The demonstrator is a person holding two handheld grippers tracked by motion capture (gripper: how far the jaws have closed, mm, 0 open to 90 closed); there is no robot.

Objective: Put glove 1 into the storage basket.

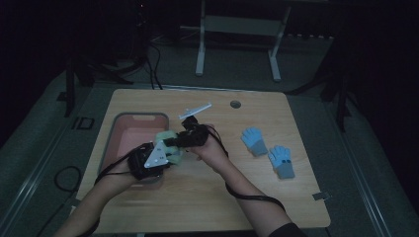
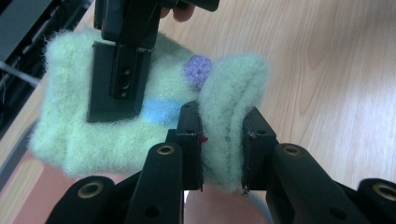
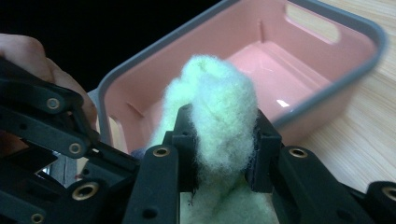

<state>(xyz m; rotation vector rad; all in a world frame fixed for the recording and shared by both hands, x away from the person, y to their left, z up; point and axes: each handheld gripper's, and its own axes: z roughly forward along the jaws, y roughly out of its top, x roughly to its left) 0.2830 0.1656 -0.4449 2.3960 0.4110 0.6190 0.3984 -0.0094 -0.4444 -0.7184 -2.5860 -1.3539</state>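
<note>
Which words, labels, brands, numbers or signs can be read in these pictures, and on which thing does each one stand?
There is no readable text.
The green fuzzy glove, clamped by the left gripper and the right gripper: coloured patches only, no writing.
The pink bin: no label shows.
The pair of blue gloves on the table: dark marks, too small to read.

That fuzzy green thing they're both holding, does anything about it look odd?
Nothing looks damaged. The green mitten is bunched into thick folds where the left tongs and right tongs pinch it, beside the pink tub.
</note>
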